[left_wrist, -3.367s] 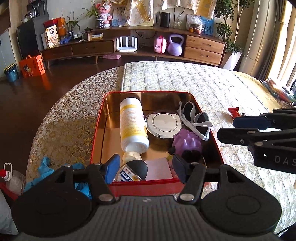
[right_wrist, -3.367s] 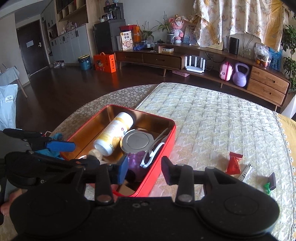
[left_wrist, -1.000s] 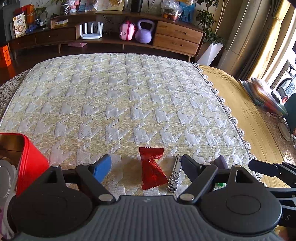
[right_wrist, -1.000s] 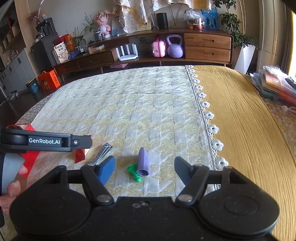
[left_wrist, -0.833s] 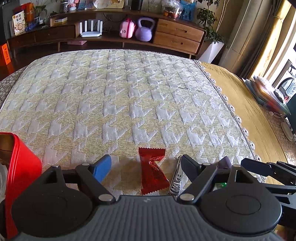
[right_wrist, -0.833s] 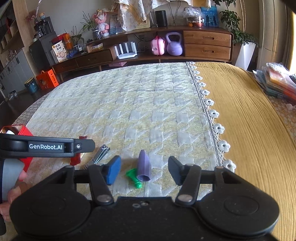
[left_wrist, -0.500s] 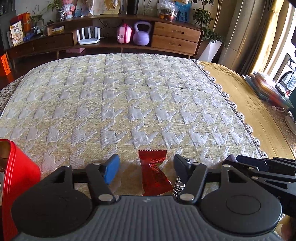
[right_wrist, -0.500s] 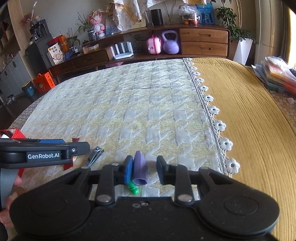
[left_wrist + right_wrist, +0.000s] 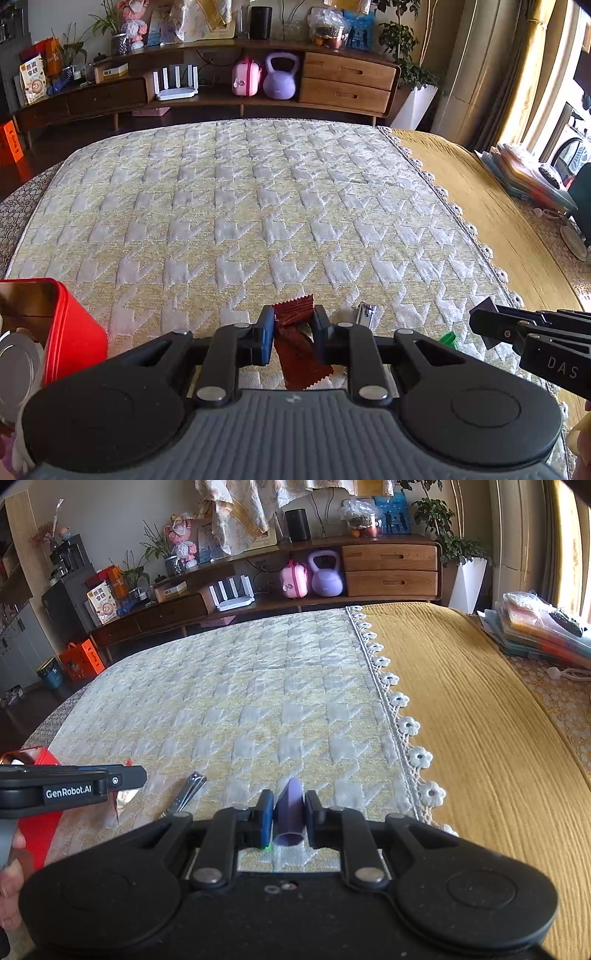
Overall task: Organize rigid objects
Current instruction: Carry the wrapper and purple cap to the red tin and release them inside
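left gripper [image 9: 293, 334]: fingers closing on red candy wrapper [image 9: 300, 349] | right gripper [image 9: 289, 814]: pinching purple cap [image 9: 290, 812] | both on bed | nail clipper [image 9: 186, 790] left; red tin [image 9: 70, 328] part-filled

Your two wrist cameras: each looks forward and down, close over the quilted houndstooth tabletop [image 9: 258, 206]; both share the silver metal nail clipper [image 9: 186, 794].

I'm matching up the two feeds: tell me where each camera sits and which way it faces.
Left wrist: on the left gripper, angled down at the quilted cloth; jaws closing on the red wrapper.
Right wrist: on the right gripper, angled down likewise; jaws shut on the purple piece; a hand at left.
Shared: nail clipper, red tin, sideboard.
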Motion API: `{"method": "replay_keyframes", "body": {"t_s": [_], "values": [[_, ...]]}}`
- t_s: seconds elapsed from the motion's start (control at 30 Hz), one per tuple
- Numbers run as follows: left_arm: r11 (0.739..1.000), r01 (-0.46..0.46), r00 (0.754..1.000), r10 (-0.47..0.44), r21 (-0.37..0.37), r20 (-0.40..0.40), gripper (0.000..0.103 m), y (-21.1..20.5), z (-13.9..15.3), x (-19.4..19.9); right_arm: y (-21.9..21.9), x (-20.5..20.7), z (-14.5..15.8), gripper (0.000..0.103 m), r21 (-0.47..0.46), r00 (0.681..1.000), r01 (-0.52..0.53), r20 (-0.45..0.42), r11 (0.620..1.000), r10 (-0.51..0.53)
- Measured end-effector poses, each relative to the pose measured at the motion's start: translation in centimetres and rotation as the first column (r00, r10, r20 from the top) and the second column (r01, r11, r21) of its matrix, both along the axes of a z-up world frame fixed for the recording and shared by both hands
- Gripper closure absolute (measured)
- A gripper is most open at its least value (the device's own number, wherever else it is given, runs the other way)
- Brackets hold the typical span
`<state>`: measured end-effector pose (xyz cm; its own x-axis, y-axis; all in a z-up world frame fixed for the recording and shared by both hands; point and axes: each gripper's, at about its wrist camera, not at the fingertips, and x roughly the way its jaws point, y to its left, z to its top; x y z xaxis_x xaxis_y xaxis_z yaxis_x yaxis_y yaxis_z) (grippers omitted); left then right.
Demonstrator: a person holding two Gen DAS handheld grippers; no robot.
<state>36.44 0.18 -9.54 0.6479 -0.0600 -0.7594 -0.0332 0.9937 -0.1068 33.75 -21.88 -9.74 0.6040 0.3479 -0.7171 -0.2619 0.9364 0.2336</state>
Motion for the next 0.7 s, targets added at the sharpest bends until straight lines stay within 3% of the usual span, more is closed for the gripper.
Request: {"method": "replay_keyframes", "body": {"t_s": [0.37, 0.7], "values": [[0.999, 0.001, 1.0, -0.001, -0.049, 0.0, 0.082, 1.5, 4.7, -5.7, -0.5, -5.9, 4.0, 0.087, 0.053, 0.999, -0.031, 0.007, 0.998, 0.031], [0.997, -0.027, 0.999, 0.029, -0.067, 0.025, 0.082, 4.1, 7.8, -12.1, 2.4, -11.7, 7.8, 0.087, 0.068, 0.993, -0.108, 0.045, 0.992, 0.105]]}}
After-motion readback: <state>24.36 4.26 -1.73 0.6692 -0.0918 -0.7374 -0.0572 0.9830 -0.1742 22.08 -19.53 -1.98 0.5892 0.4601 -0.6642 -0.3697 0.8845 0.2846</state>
